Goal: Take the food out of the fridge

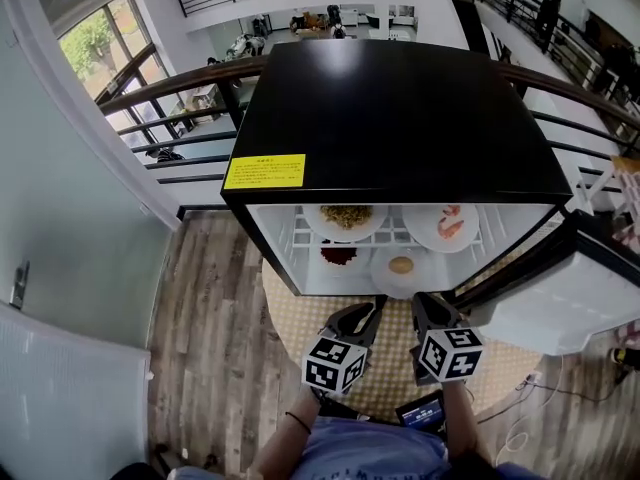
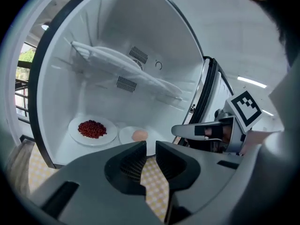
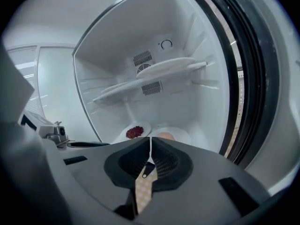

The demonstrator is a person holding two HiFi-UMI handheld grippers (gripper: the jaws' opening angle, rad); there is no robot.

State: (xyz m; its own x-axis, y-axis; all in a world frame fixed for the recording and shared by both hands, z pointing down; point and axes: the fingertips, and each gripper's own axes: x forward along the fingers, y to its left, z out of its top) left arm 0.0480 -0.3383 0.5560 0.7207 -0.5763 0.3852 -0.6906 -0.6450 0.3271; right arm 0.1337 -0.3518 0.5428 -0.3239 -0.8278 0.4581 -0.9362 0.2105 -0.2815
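Note:
The black fridge [image 1: 400,118] stands open in front of me. On its upper wire shelf sit a plate of noodles [image 1: 346,218] and a plate of shrimp [image 1: 447,225]. On its floor lie a plate of red food [image 1: 339,255] [image 2: 92,129] [image 3: 136,131] and a plate with a pale round piece [image 1: 401,266] [image 2: 136,135] [image 3: 165,136]. My left gripper [image 1: 367,318] [image 2: 151,146] hangs just outside the opening, its jaws a narrow gap apart with nothing between them. Beside it, my right gripper [image 1: 424,313] [image 3: 150,142] is shut and empty.
The fridge door [image 1: 560,298] swings open to the right, close by my right gripper. A yellow checked mat [image 1: 300,318] lies under the fridge front on the wood floor. A railing [image 1: 180,88] runs behind the fridge.

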